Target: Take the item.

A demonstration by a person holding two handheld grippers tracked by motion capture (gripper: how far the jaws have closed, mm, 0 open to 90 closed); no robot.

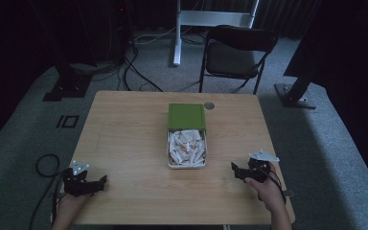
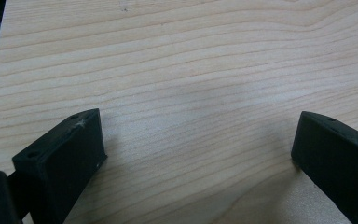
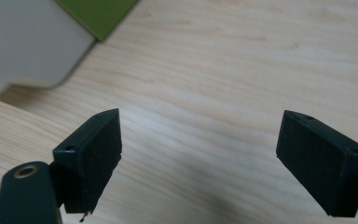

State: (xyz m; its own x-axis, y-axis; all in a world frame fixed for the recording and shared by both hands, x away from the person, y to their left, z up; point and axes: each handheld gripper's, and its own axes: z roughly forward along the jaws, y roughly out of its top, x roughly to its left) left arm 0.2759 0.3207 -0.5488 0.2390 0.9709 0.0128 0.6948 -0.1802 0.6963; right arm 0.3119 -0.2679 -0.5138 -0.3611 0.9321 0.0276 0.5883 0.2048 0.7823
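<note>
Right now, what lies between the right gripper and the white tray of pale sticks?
Only bare wooden tabletop lies between the right gripper and the white tray, as the high view shows; the right gripper view shows the same bare wood.

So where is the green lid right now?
In the high view the green lid lies mid-table, at the far end of the white box of pale pieces, near a small round disc.
</note>
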